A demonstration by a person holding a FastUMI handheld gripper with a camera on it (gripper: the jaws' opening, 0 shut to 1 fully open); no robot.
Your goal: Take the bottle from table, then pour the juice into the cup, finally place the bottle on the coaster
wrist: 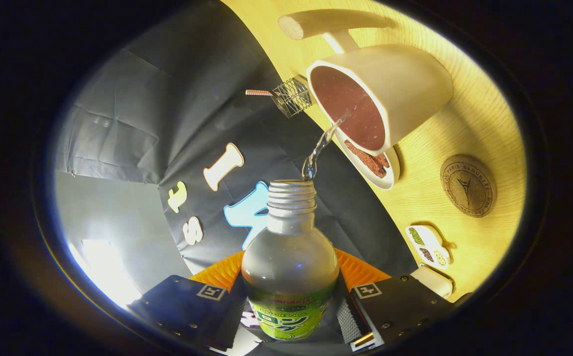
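Closest to the camera, the hand-held gripper grasps a bottle between its two dark fingers, one pressed against each side of the bottle's lower body, where a green label wraps around it. The bottle is clear with a rounded shoulder and a ribbed, threaded neck, and its cap is off. The whole scene appears rotated, so the yellow wooden tabletop curves across the far side of the view. A thin stream of clear liquid arcs from the bottle's open mouth into a cup just beyond it. The cup is cream-coloured on the outside and reddish-brown inside, with a long wooden handle sticking out from its side. It stands on the tabletop, partly over a small white oval dish that carries brown, crumbly pieces. A round cork coaster with a dark printed emblem lies flat on the tabletop, near the cup but apart from it, with nothing on it. Beyond the cup's rim sits a small wire coil object with a short striped stick. Near the right finger lies a small white dish with green and dark spots.
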